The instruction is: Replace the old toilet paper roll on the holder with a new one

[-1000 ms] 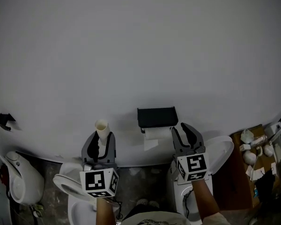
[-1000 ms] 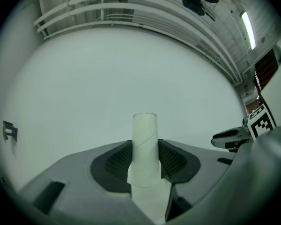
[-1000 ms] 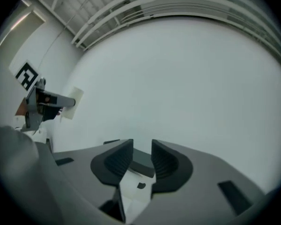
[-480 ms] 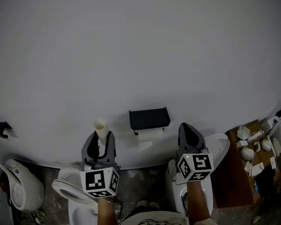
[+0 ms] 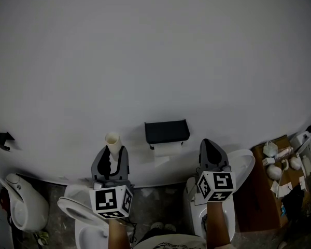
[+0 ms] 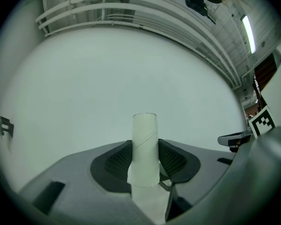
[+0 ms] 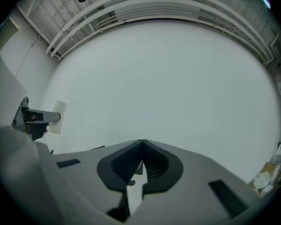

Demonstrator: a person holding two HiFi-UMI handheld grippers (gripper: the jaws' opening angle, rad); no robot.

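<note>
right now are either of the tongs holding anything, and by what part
The left tongs hold the cardboard tube by its lower half, with the top end sticking out past the jaws. The right tongs are shut on nothing.

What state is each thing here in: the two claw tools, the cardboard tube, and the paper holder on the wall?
left gripper: shut on the cardboard tube.
cardboard tube: upright between the left jaws, top end sticking out.
right gripper: shut, nothing between its jaws.
holder: on the wall, black cover down.
toilet paper roll: in the holder, loose end hanging down.
</note>
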